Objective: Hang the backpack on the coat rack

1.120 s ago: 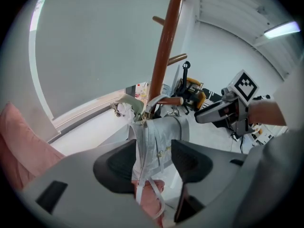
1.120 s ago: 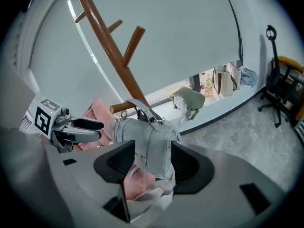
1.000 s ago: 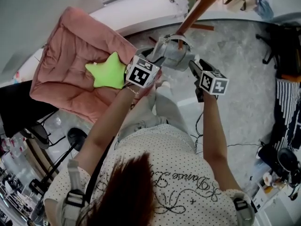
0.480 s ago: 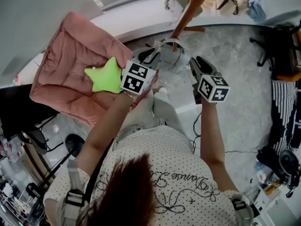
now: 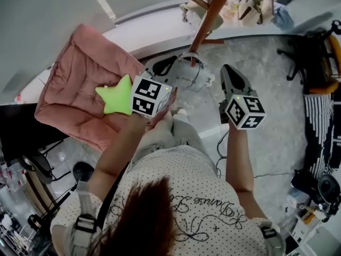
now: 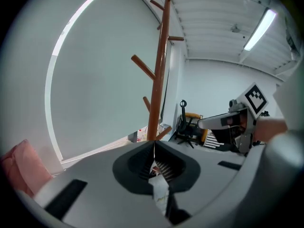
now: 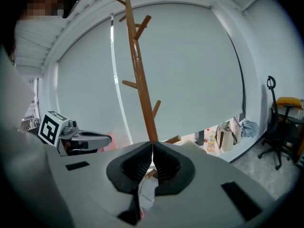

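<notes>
A green star pillow (image 5: pixel 118 94) is lying on the pink cushion (image 5: pixel 74 73) at left. The left gripper (image 6: pixel 154 142) is hovering beside it, its fingers (image 6: pixel 141 160) having just clenched shut on nothing. The grey backpack (image 5: pixel 184 74) is sitting against the coat rack (image 5: pixel 212 12), possibly hanging from a low peg. The right gripper (image 7: pixel 152 143) is likewise clenching empty fingers (image 7: pixel 138 160).

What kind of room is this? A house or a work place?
Probably a workroom or lab, not a home. There is a black office chair, a long strip light on the ceiling, and cables trailing over the floor. A wooden coat rack stands by a big blinded window.
</notes>
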Available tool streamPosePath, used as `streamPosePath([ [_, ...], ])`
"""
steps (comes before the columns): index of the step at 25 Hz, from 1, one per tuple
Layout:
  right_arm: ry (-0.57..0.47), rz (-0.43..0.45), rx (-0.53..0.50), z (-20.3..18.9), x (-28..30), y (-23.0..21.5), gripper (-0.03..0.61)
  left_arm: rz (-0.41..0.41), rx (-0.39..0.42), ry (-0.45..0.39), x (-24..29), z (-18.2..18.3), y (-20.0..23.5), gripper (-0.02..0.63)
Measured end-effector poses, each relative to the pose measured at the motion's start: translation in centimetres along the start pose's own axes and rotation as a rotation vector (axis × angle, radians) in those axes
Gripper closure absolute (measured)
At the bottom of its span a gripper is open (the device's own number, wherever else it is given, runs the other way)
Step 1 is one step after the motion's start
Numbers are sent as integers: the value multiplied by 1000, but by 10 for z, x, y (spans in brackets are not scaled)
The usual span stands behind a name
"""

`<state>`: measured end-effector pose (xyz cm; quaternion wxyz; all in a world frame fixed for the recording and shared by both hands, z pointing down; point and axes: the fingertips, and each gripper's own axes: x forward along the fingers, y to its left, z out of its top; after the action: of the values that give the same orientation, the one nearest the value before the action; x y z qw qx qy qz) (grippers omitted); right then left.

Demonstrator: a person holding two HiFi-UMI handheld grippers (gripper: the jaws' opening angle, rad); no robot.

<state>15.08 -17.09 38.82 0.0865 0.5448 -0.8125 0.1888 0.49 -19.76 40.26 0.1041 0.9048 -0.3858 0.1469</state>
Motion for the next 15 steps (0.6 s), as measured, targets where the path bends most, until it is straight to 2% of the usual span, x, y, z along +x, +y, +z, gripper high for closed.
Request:
streamPosePath([
  [8, -95, 5, -41, 42, -20, 13, 569, -10, 47, -113, -18, 57, -7, 611],
  [15, -174, -25, -129, 76, -31, 21, 568, -3, 86, -152, -29, 84, -7, 611],
])
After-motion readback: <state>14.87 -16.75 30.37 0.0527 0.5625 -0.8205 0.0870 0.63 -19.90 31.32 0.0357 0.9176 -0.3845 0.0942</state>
